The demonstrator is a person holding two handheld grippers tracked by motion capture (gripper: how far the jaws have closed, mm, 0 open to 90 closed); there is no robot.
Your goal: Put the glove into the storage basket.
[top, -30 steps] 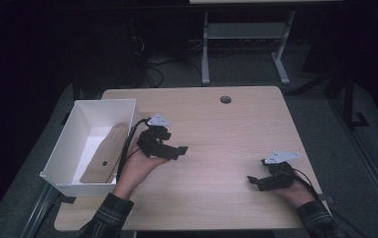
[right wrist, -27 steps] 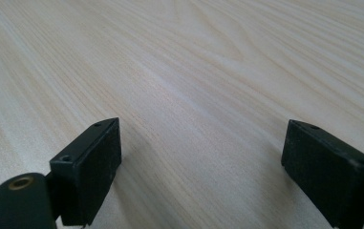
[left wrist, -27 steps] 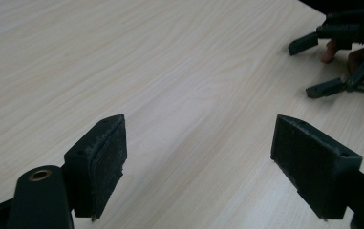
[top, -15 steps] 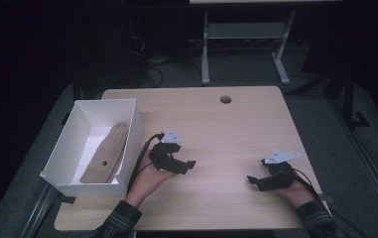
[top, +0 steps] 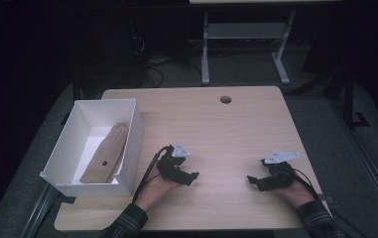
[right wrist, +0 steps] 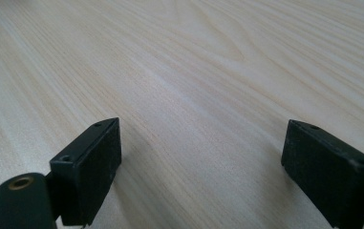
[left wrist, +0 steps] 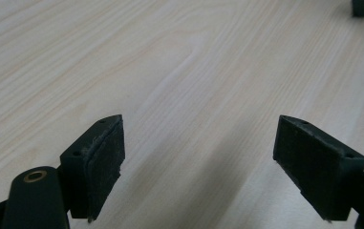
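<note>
A white box (top: 127,148) stands at the table's left side with a tan flat object (top: 108,152) lying inside it. My left gripper (top: 192,177) rests low over the wooden table just right of the box, open, with bare wood between its jaws (left wrist: 198,157). My right gripper (top: 252,181) sits near the front right of the table, also open, with nothing but wood grain between its jaws (right wrist: 201,162). Both point toward each other across the table's front middle.
The light wooden table (top: 216,129) has a round cable hole (top: 225,99) near its far edge. A grey metal stand (top: 246,44) and cables lie on the dark floor behind. Grey mats flank the table.
My left gripper has moved away from the box, toward the front and right, and come down low over the table. The right gripper has stayed put.
</note>
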